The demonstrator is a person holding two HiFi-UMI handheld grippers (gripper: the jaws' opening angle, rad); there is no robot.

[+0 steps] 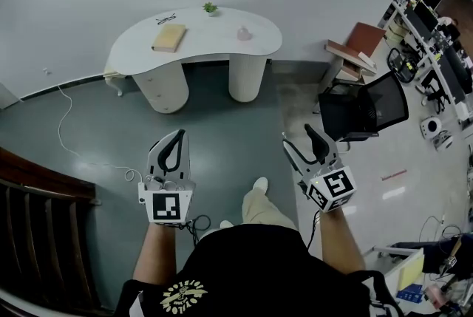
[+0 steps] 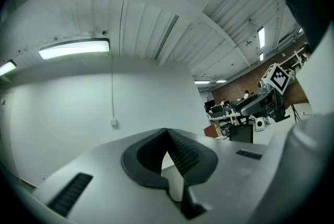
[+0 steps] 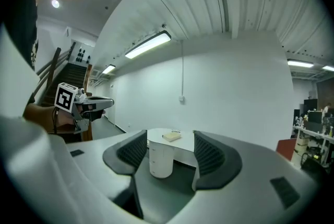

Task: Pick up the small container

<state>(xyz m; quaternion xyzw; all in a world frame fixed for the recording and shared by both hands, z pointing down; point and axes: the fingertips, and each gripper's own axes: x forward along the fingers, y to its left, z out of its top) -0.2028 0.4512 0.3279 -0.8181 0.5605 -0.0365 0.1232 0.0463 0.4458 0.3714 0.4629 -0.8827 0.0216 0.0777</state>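
The small container (image 1: 244, 33), pale pink, stands on the right part of a white curved table (image 1: 214, 48) far ahead in the head view. Both grippers hang over the grey floor, well short of the table. My left gripper (image 1: 177, 135) is shut, its dark pads meeting with nothing between them (image 2: 168, 132). My right gripper (image 1: 297, 134) stands open and empty. In the right gripper view the table (image 3: 159, 160) shows between the spread jaws of the right gripper (image 3: 169, 135). The container cannot be made out there.
On the table lie a tan book (image 1: 169, 37), glasses (image 1: 165, 18) and a small plant (image 1: 211, 9). A black office chair (image 1: 366, 112) stands to the right. A dark wooden railing (image 1: 37, 234) is at the lower left. A white cable (image 1: 74, 138) runs across the floor.
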